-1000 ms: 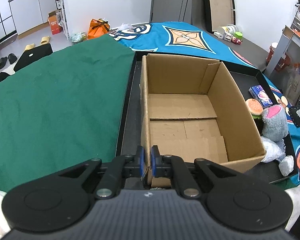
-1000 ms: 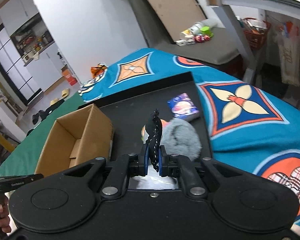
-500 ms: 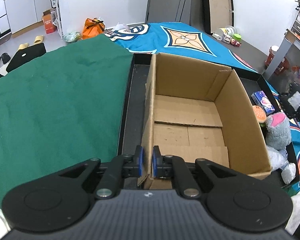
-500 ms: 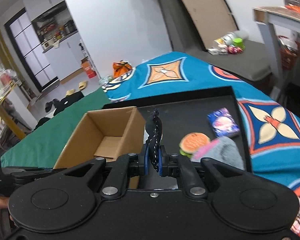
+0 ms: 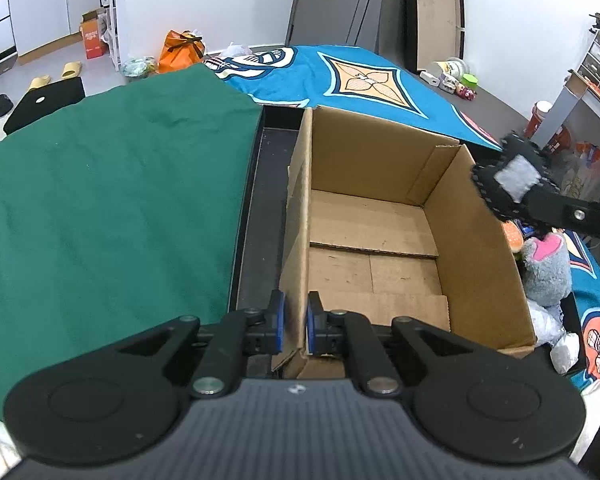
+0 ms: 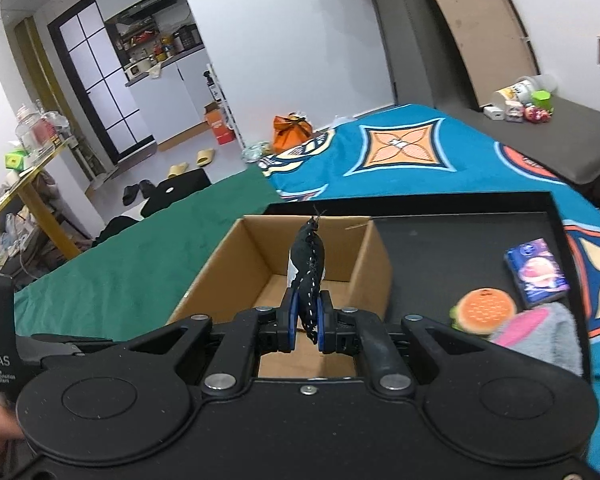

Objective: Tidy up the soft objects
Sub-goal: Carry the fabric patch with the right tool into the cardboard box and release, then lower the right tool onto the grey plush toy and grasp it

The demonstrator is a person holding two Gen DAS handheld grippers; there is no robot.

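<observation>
An open cardboard box (image 5: 476, 240) (image 6: 228, 264) with nothing inside stands on a black tray (image 5: 260, 200) (image 6: 460, 240). My left gripper (image 5: 294, 326) is shut on the box's near left wall. My right gripper (image 6: 305, 320) is shut on a flat black soft toy (image 6: 309, 264) with white stitching and a white patch; it hangs over the box's right rim, and the toy (image 5: 512, 178) shows at the right in the left wrist view. A grey plush with pink ears (image 5: 548, 268) (image 6: 540, 332) and a burger plush (image 6: 485, 311) lie on the tray right of the box.
A blue printed packet (image 6: 537, 272) lies on the tray beyond the burger. A green cloth (image 5: 100, 200) covers the surface left of the tray, a blue patterned cloth (image 5: 360, 80) behind and right. A white bag (image 5: 548, 320) lies beside the grey plush.
My right gripper has carried the black toy leftward from above the plush pile to over the box. The left gripper stays clamped on the box wall.
</observation>
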